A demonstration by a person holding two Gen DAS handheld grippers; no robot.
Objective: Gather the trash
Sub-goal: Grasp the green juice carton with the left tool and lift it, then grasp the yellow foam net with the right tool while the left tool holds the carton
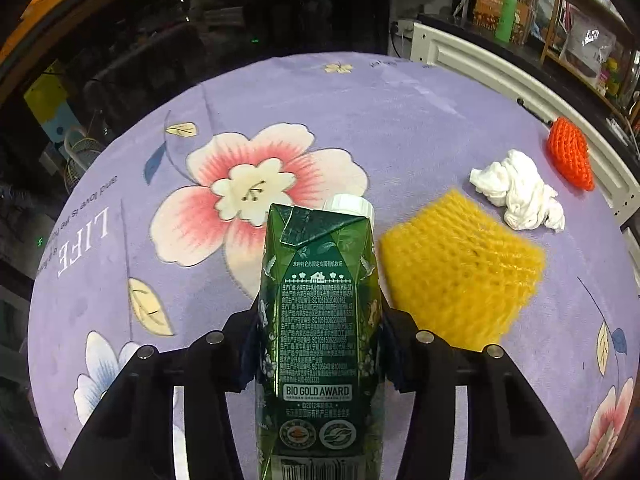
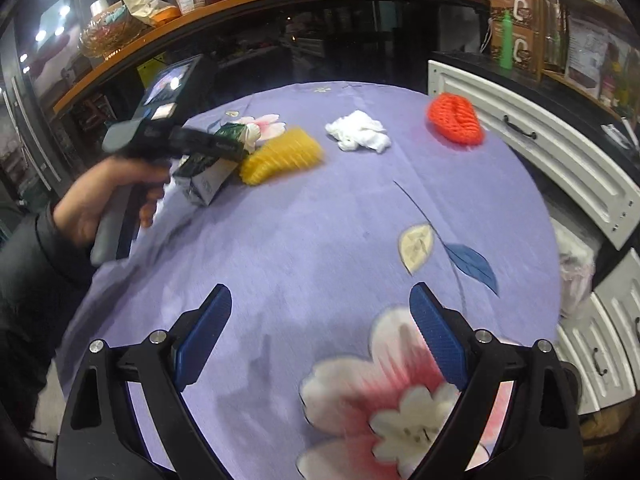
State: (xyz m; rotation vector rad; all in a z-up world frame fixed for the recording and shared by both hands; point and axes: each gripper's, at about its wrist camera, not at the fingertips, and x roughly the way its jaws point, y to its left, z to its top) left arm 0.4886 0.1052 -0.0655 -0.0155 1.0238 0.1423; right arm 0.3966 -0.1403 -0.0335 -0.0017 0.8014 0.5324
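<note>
While the left hand-held gripper (image 1: 318, 344) clamps the green carton (image 1: 320, 320) at lower centre, the right hand-held gripper (image 2: 320, 320) hangs open, empty, over the tabletop (image 2: 320, 220).

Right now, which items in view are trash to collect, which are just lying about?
Trash:
- green carton, clamped in left gripper
- yellow foam net
- crumpled tissue
- orange foam net

Just there:
- green bottle on shelf
- white drawers
- floral tablecloth

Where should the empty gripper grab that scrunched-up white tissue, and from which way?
Probably from straight above, closing the right gripper across the crumpled white tissue at its bulging middle. It lies low and lumpy on the purple cloth, apart from the yellow foam net, so nothing blocks a downward pinch.
</note>
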